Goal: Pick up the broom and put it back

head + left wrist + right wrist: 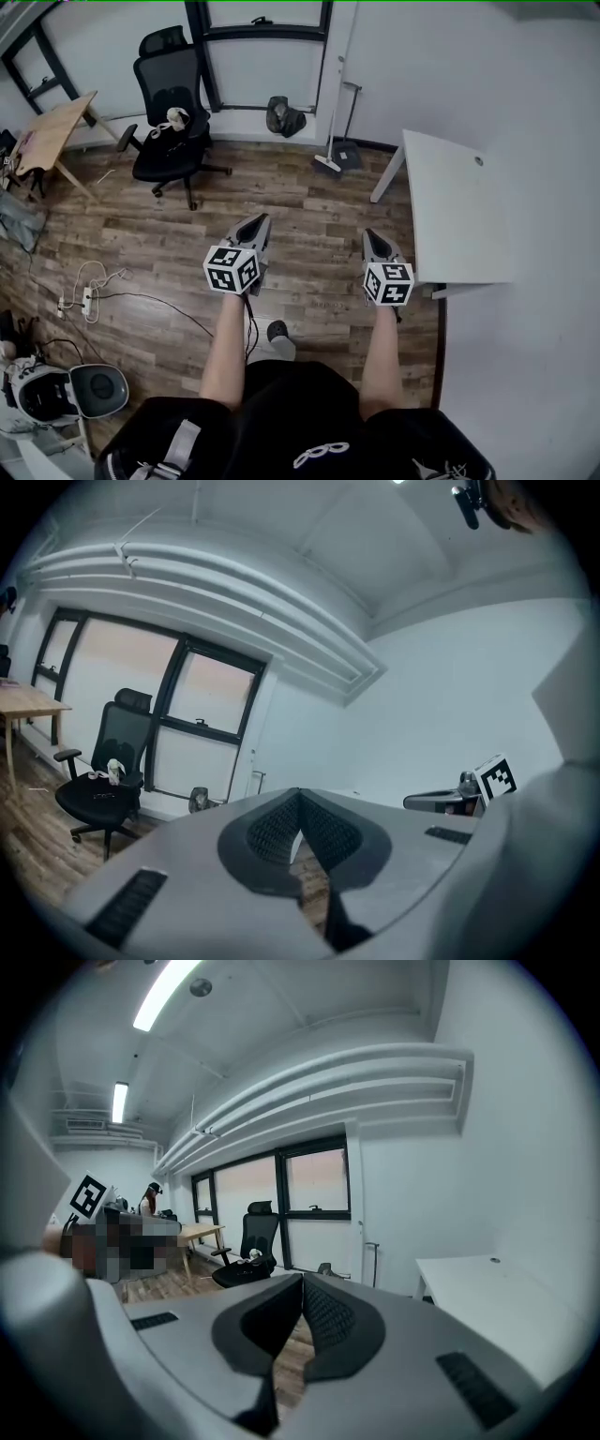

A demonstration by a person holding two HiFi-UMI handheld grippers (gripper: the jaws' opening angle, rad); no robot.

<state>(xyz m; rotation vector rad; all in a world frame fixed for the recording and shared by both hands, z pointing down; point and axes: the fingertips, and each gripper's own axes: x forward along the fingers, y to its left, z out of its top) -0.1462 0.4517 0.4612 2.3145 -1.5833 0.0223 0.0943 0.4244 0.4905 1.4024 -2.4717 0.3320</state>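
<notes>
The broom [330, 141] leans upright against the far white wall, its head [327, 164] resting on the wood floor. A dark dustpan [348, 155] with a long handle stands right beside it. Both grippers hang in the air well short of the broom, over the floor in front of me. My left gripper [257, 221] is shut with nothing in it, its tips meeting [300, 795]. My right gripper [373, 235] is also shut and empty [302, 1280]. In the right gripper view the dustpan handle [373, 1262] shows by the wall.
A white table [455, 211] stands at the right, close to my right gripper. A black office chair [169, 131] is at the back left, with a dark bag [284, 116] under the window. A wooden desk [52, 131] and a power strip with cables [86, 298] lie left.
</notes>
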